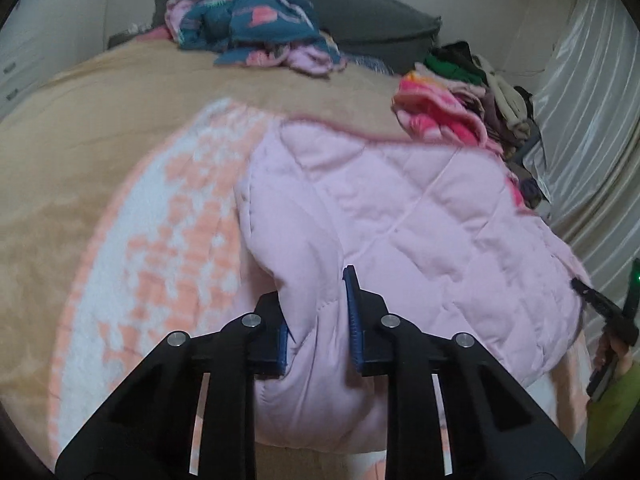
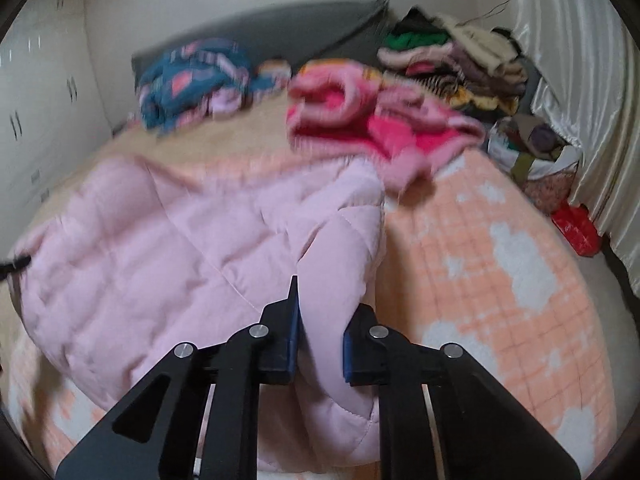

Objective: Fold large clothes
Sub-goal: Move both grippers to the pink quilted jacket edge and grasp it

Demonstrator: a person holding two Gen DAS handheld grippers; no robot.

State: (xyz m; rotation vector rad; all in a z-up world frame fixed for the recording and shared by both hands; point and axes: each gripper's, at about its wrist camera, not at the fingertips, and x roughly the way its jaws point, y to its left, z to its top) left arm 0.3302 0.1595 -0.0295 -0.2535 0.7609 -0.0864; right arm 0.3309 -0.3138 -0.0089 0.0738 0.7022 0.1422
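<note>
A pale pink quilted garment (image 1: 400, 216) lies spread on the bed, over an orange-and-white checked blanket (image 1: 160, 248). My left gripper (image 1: 318, 320) is shut on a thick fold at the garment's near left edge. The garment also shows in the right wrist view (image 2: 160, 240). My right gripper (image 2: 320, 332) is shut on a thick fold at its near right edge. The right gripper shows at the far right of the left wrist view (image 1: 608, 320). Both views are blurred.
A beige bedcover (image 1: 100, 120) lies under the blanket (image 2: 500, 280). A teal patterned bundle (image 1: 248, 20) sits by the grey headboard (image 1: 360, 12). A pink fleece (image 2: 372, 120) and a stack of clothes (image 2: 452, 56) sit at the far right. Satin curtains (image 2: 580, 80) hang right, with bags (image 2: 540, 152) below.
</note>
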